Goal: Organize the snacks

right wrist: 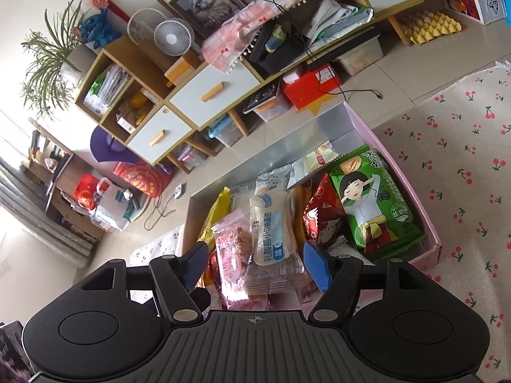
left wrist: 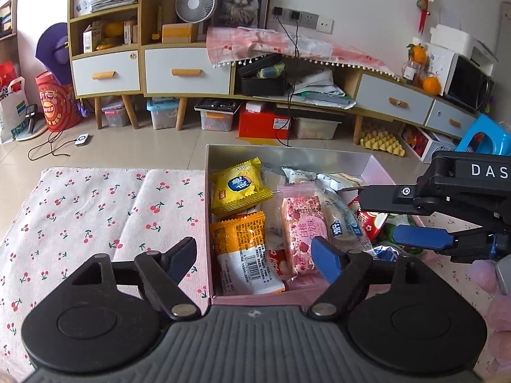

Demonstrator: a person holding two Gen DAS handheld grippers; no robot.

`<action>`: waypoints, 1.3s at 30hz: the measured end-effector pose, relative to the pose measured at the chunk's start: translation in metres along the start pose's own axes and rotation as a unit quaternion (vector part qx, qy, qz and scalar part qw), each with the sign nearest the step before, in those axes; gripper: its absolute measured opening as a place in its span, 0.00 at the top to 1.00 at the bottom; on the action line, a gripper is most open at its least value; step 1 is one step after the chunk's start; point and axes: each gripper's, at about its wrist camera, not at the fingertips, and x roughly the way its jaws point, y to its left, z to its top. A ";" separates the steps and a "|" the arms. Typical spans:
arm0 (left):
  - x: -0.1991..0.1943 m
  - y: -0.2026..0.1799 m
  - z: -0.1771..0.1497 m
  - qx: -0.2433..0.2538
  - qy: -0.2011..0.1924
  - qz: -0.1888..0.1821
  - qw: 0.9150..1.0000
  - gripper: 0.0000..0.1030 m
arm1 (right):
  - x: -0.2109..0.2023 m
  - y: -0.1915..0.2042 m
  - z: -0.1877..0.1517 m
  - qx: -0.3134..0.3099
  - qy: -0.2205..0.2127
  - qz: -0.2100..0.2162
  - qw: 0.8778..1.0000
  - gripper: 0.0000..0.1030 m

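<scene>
Left gripper [left wrist: 255,255] jaws wide, empty, over box [left wrist: 287,156] near-left edge. Right gripper [right wrist: 254,263] jaws wide, empty, above white bread packet [right wrist: 268,223]. Snacks fill box; cherry cloth [left wrist: 95,210] bare alongside.

Cherry-print cloth [left wrist: 95,210] covers the surface from 7 to 10 o'clock. Tiled floor [left wrist: 134,146] beyond it. Wooden cabinet [left wrist: 105,48] with white drawers at 11 o'clock; white desk fan [left wrist: 195,2] and framed cat picture [left wrist: 241,0] on top near 12. Red box [left wrist: 263,123] beneath, near centre. 2 oranges [left wrist: 424,70] and a microwave [left wrist: 469,79] at 2 o'clock. Yellow egg tray [left wrist: 381,142] and blue stool [left wrist: 485,137] on the floor towards 3.
</scene>
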 end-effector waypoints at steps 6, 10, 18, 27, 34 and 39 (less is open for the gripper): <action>-0.016 0.001 -0.005 -0.002 0.007 0.012 1.000 0.07 | -0.025 -0.005 -0.005 0.005 0.000 -0.027 1.000 0.22; -0.027 0.004 -0.010 -0.013 0.018 0.019 1.000 0.02 | -0.042 -0.009 -0.009 0.010 0.003 -0.053 0.999 0.20; -0.048 0.006 -0.021 -0.022 0.049 0.039 0.998 0.01 | -0.073 -0.015 -0.028 0.004 0.016 -0.102 0.995 0.15; -0.065 -0.001 -0.034 -0.021 0.078 0.040 0.996 0.01 | -0.094 -0.007 -0.059 -0.029 0.051 -0.136 0.989 0.14; -0.068 -0.002 -0.057 -0.027 0.081 0.035 0.996 0.01 | -0.100 -0.002 -0.086 -0.072 0.072 -0.135 0.986 0.09; -0.068 -0.009 -0.068 -0.009 0.104 0.042 0.994 0.01 | -0.104 0.011 -0.100 -0.123 0.073 -0.152 0.978 0.09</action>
